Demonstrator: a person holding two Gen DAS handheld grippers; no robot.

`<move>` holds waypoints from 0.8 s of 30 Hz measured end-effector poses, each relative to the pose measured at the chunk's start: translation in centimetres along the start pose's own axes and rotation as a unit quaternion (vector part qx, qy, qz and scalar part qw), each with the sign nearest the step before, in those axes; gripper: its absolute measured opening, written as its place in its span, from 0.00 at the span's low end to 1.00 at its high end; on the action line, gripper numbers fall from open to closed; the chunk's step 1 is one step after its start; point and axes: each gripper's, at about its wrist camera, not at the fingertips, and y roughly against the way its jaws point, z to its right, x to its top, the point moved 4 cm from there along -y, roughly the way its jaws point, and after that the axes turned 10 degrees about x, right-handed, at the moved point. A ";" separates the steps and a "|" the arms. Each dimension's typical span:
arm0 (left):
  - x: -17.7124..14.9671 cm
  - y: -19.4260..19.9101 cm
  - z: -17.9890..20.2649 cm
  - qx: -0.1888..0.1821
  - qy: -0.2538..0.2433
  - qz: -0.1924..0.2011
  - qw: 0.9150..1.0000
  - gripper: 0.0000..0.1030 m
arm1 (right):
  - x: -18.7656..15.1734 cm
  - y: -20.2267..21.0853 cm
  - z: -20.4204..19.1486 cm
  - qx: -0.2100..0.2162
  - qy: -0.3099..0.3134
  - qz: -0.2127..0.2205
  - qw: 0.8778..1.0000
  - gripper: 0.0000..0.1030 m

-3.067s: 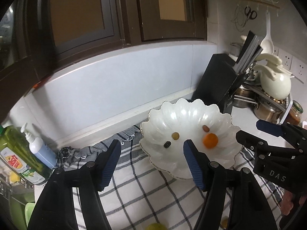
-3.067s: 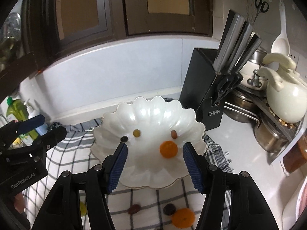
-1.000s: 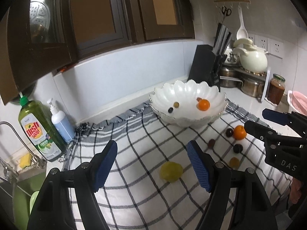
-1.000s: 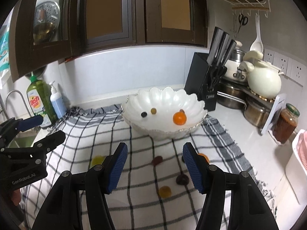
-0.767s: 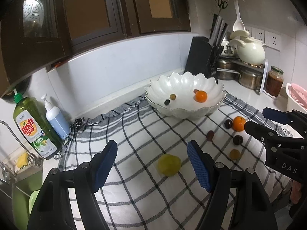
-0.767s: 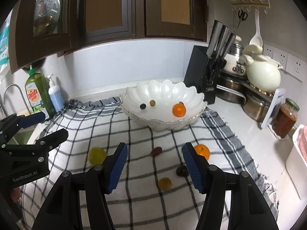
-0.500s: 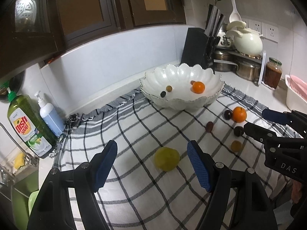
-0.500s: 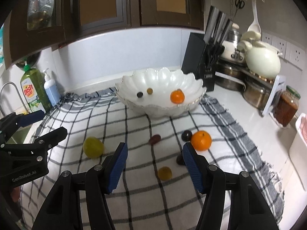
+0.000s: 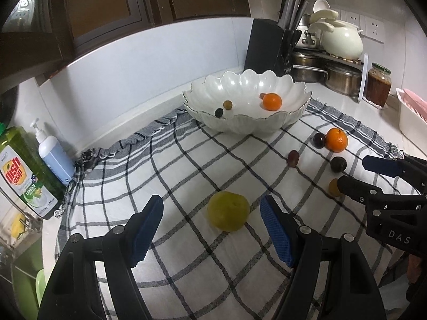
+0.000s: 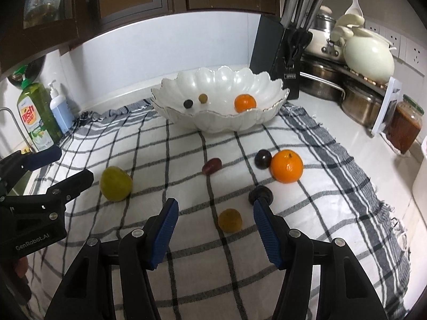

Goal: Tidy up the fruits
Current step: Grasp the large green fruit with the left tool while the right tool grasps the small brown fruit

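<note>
A white scalloped bowl [image 9: 293,118] [image 10: 264,117] stands at the back of the checked cloth and holds an orange [image 10: 245,103] and some small fruits. On the cloth lie a green fruit [image 9: 228,214] [image 10: 115,183], an orange [image 10: 286,166] [image 9: 336,139], a small yellow fruit [image 10: 230,220], a reddish one [image 10: 211,166] and two dark ones [image 10: 263,159] [image 10: 260,195]. My left gripper [image 9: 210,229] is open, just short of the green fruit. My right gripper [image 10: 214,226] is open, with the small yellow fruit between its fingertips' line.
A black knife block [image 10: 277,61], steel pots [image 10: 357,101], a cream teapot [image 10: 368,56] and a sauce jar [image 10: 404,128] stand at the right. Dish soap [image 10: 34,114] and a pump bottle [image 10: 60,109] stand at the left by the sink. A pink rack [image 9: 413,112] is far right.
Both grippers have pulled back from the bowl and come down toward the cloth. The loose fruits now lie close in front of the open fingers.
</note>
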 end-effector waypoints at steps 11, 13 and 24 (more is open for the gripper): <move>-0.9 -3.1 0.9 -0.015 -0.010 -0.025 1.000 0.70 | -1.1 -2.5 1.0 -0.007 -0.018 -0.030 0.999 0.50; -0.9 -3.5 1.1 -0.019 -0.009 -0.029 0.999 0.69 | -1.2 -2.8 1.2 -0.007 -0.022 -0.034 0.999 0.49; -1.2 -5.6 1.9 -0.037 -0.002 -0.049 0.998 0.58 | -1.3 -4.1 2.1 -0.009 -0.033 -0.047 0.998 0.43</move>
